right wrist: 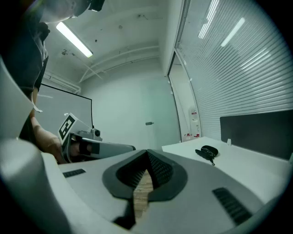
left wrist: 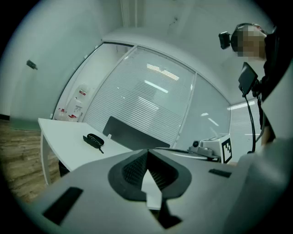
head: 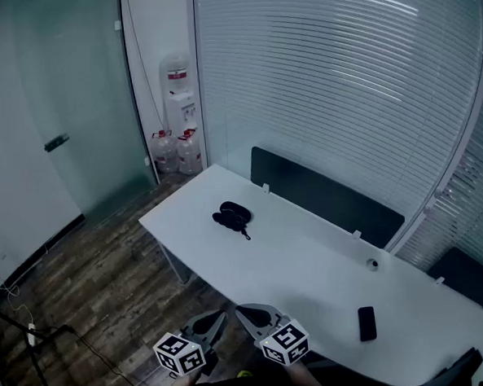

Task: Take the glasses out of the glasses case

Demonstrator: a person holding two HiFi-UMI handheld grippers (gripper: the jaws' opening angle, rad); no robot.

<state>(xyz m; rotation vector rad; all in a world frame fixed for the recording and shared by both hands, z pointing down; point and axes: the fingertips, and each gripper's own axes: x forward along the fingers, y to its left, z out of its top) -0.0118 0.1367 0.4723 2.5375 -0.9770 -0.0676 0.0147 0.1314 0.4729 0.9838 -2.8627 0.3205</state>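
Note:
The black glasses case [head: 231,214] lies closed on the white table [head: 311,265], toward its far left end, with a short strap trailing from it. Both grippers hang off the table's near edge, well short of the case. My left gripper [head: 223,315] and right gripper [head: 240,311] are side by side with their tips close together. In the left gripper view the case [left wrist: 94,140] is far ahead to the left, and the left gripper [left wrist: 147,151] is shut and empty. In the right gripper view the case [right wrist: 207,151] is ahead to the right, and the right gripper [right wrist: 147,153] is shut and empty too.
A black phone-like slab [head: 367,323] lies near the table's right front. A small round fitting [head: 373,263] sits by the dark divider panel [head: 323,195] along the far edge. A water dispenser [head: 180,102] and bottles [head: 188,150] stand in the corner. Cables [head: 38,331] cross the wooden floor.

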